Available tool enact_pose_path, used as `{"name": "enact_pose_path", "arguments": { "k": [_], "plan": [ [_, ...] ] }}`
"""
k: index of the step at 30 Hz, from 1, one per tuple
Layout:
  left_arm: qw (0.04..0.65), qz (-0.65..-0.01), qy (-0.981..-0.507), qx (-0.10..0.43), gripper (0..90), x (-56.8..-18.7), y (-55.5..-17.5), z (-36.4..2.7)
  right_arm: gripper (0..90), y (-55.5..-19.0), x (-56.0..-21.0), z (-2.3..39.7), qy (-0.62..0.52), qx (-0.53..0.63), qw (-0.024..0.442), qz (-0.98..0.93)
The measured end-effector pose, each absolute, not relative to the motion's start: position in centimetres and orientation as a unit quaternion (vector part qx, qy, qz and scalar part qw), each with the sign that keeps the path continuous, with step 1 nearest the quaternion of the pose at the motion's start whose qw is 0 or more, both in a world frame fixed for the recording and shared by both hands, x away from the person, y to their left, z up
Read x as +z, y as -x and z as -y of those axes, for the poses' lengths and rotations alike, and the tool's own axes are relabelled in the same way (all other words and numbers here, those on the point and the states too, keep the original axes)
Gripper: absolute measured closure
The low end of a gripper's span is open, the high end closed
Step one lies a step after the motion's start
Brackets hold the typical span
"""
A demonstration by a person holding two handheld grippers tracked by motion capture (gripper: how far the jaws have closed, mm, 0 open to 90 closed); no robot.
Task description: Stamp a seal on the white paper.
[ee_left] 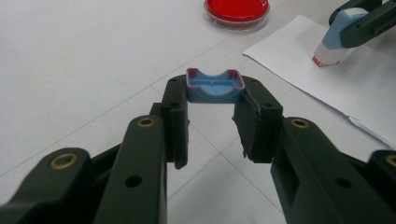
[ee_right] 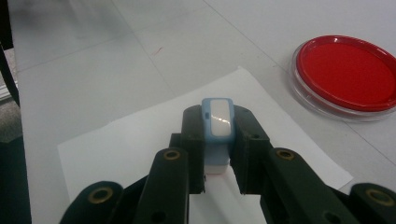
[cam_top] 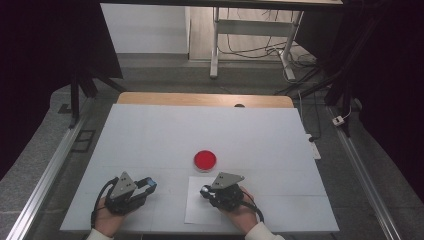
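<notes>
My left gripper (ee_left: 215,100) is shut on a small blue cap (ee_left: 215,86) with a red-stained rim, held just above the white table at the near left (cam_top: 149,184). My right gripper (ee_right: 217,140) is shut on a blue and white stamp (ee_right: 217,123), which stands upright. Its red-edged base rests on a white paper sheet (ee_right: 130,135), as the left gripper view shows for the stamp (ee_left: 337,44). A round red ink dish (cam_top: 205,160) lies just beyond the paper (cam_top: 196,212), ahead of the right gripper (cam_top: 205,191).
A white board (cam_top: 200,130) covers the wooden table, with its near edge right by both hands. Metal rails run along either side, and a desk frame with cables stands on the floor beyond the far edge.
</notes>
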State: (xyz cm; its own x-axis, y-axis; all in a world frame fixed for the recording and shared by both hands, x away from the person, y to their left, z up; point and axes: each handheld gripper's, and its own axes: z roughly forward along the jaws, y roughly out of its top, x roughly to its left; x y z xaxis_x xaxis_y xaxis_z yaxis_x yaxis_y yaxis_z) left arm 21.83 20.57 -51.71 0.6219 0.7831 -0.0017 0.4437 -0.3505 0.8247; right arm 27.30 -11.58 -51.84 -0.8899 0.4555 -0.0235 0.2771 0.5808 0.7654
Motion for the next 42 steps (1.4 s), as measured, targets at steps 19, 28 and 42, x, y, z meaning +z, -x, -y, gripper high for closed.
{"name": "enact_pose_path", "arguments": {
  "k": [19, 28, 42],
  "plan": [
    [0.421, -0.385, -0.796, 0.202, 65.6, -51.67, -21.8, -20.6, 76.1, -26.92, -51.79, 11.26, -0.198, 0.403, 0.125, -0.885],
    [0.419, -0.387, -0.796, 0.202, 65.6, -51.74, -21.87, -20.66, 75.6, -26.85, -51.47, 11.27, -0.192, 0.407, 0.13, -0.883],
    [0.42, -0.386, -0.796, 0.202, 65.5, -51.74, -21.85, -20.65, 75.1, -26.98, -51.01, 11.99, -0.208, 0.435, 0.116, -0.868]
  ]
}}
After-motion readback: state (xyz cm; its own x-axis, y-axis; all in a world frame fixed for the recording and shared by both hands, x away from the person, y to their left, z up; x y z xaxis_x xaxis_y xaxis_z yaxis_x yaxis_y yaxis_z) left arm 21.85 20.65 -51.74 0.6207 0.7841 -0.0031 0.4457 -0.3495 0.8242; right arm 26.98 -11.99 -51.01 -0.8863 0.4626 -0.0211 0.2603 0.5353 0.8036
